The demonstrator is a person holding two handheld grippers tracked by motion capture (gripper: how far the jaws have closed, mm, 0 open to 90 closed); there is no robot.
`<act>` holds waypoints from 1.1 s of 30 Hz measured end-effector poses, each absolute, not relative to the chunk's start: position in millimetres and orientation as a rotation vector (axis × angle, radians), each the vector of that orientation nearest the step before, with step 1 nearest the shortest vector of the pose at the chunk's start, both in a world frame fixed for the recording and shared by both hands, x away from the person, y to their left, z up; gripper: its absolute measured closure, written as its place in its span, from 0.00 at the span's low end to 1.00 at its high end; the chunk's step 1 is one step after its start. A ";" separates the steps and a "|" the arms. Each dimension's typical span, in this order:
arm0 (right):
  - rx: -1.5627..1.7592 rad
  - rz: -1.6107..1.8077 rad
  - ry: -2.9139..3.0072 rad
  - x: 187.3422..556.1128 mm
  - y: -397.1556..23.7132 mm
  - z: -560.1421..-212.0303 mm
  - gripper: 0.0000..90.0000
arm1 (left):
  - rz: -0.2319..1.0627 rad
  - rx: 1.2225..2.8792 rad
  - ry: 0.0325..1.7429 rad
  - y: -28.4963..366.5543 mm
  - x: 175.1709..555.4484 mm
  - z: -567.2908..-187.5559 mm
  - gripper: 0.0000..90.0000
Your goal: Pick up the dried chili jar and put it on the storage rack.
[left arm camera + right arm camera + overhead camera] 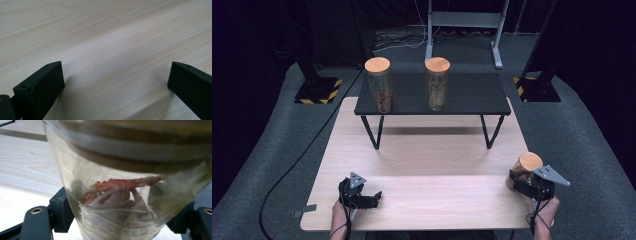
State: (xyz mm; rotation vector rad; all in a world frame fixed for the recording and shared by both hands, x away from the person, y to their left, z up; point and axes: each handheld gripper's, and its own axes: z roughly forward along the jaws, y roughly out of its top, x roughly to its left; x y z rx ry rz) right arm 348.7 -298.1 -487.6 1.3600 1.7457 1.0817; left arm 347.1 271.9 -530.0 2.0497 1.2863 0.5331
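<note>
Three cork-lidded glass jars in scene: two on black shelf [472, 95] at far side of wooden table [422, 165], third jar [523, 170] at near-right table edge. Step in hand, by my read: pick-up of near-right jar; right gripper [526, 181] clenched on its glass wall, jaws either side, dried contents visible. Next move likely needs straight lift, jar kept upright, w/ firm hold. Left gripper [368, 198] released, jaws wide, low over bare tabletop at near-left.
</note>
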 end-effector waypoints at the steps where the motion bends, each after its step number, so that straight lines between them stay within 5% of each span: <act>1: 1.363 1.085 1.744 348.7 -298.2 -487.7 0.27 | 0.533 2.049 1.287 271.8 347.0 -530.0 0.00; 33: 1.332 1.118 1.752 342.9 -293.5 -471.3 0.27 | 0.533 2.049 1.286 271.9 347.1 -530.1 0.00</act>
